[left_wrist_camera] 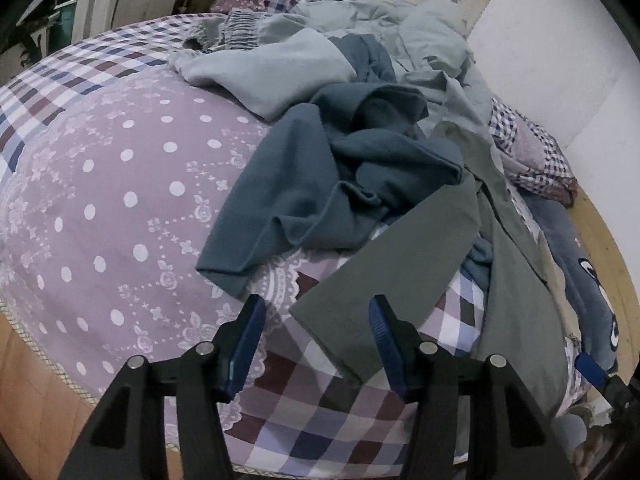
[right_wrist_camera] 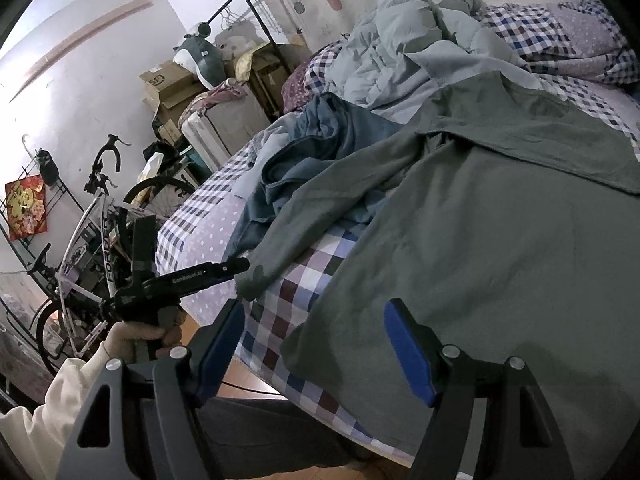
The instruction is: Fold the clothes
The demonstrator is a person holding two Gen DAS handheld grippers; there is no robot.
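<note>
Both the left hand-held gripper (left_wrist_camera: 316, 344) and the right hand-held gripper (right_wrist_camera: 314, 350) are held wide apart, empty, over a smooth grey-green shirt (right_wrist_camera: 500, 240) spread on the checked bed (left_wrist_camera: 328, 412).

Wide open polka-dot bedspread (left_wrist_camera: 100, 200) off to my left, nothing on it. Ahead, a crumpled blue garment (left_wrist_camera: 320, 184) and the grey-green shirt (right_wrist_camera: 500, 240) block the middle. Pale heaped clothes (left_wrist_camera: 400, 40) crowd the far side; a bicycle (right_wrist_camera: 92, 240) hems in the floor.

Green shirt (right_wrist_camera: 500, 240) partly beyond the frame's lower edge.
</note>
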